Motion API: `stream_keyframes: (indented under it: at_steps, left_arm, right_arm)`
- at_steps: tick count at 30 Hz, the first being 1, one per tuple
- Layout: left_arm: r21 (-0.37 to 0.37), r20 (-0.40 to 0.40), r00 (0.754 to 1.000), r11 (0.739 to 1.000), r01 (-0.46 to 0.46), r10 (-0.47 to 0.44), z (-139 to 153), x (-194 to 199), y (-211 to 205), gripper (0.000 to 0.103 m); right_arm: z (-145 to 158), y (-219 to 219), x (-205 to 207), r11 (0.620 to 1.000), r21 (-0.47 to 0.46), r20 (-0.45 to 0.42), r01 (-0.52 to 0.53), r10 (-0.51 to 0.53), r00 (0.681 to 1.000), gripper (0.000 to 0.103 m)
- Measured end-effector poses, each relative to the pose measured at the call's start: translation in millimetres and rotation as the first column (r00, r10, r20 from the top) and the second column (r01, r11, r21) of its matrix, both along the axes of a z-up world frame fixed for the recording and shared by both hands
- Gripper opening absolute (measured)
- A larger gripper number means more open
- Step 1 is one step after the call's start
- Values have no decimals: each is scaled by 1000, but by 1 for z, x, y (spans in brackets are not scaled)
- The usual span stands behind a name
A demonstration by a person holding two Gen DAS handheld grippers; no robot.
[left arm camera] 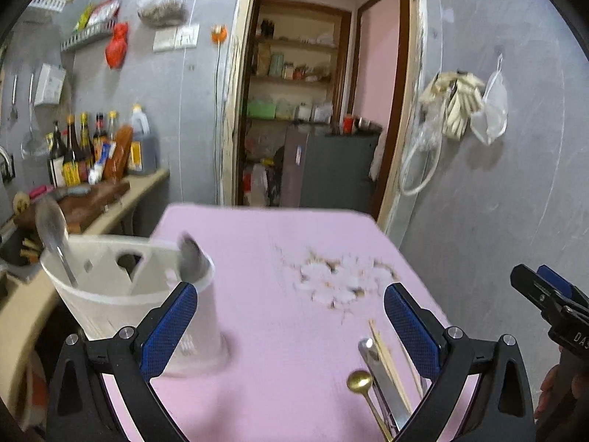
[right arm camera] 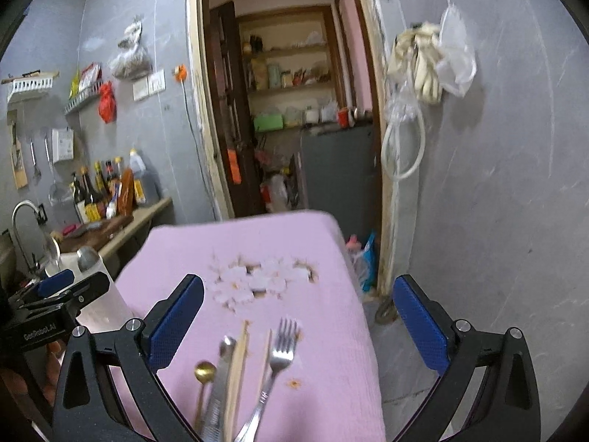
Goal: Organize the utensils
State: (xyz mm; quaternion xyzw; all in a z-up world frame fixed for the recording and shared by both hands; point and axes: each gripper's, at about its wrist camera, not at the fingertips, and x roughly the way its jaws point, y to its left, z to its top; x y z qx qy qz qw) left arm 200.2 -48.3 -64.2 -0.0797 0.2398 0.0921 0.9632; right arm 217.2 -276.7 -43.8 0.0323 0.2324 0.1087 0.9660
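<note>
A white utensil holder stands on the left of the pink table with two silver spoons in it; it also shows in the right wrist view. Loose utensils lie near the table's front: a small gold spoon, silver tongs, wooden chopsticks and a silver fork. My left gripper is open and empty, just right of the holder. My right gripper is open and empty above the loose utensils.
The tablecloth has a worn white patch in the middle. A kitchen counter with sauce bottles and a cutting board stands left of the table. An open doorway lies behind; a grey wall is on the right.
</note>
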Motion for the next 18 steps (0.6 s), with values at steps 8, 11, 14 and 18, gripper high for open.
stream_keyframes:
  at_steps: [8, 11, 14, 18]
  left_arm:
    - [-107, -184, 980, 993, 56, -75, -55, 26, -16, 102]
    - [-116, -231, 966, 989, 90, -115, -67, 33, -25, 100]
    - [-133, -268, 950, 982, 131, -163, -77, 41, -29, 83]
    - [-194, -314, 920, 965, 178, -233, -92, 53, -32, 61]
  right_arm:
    - [-64, -9, 46, 992, 39, -154, -118, 123, 980, 101]
    - [-81, -9, 60, 986, 65, -196, -152, 162, 967, 101]
    - [-96, -7, 74, 976, 84, -235, -203, 218, 947, 91]
    - [-111, 1, 92, 957, 116, -291, -266, 289, 912, 71]
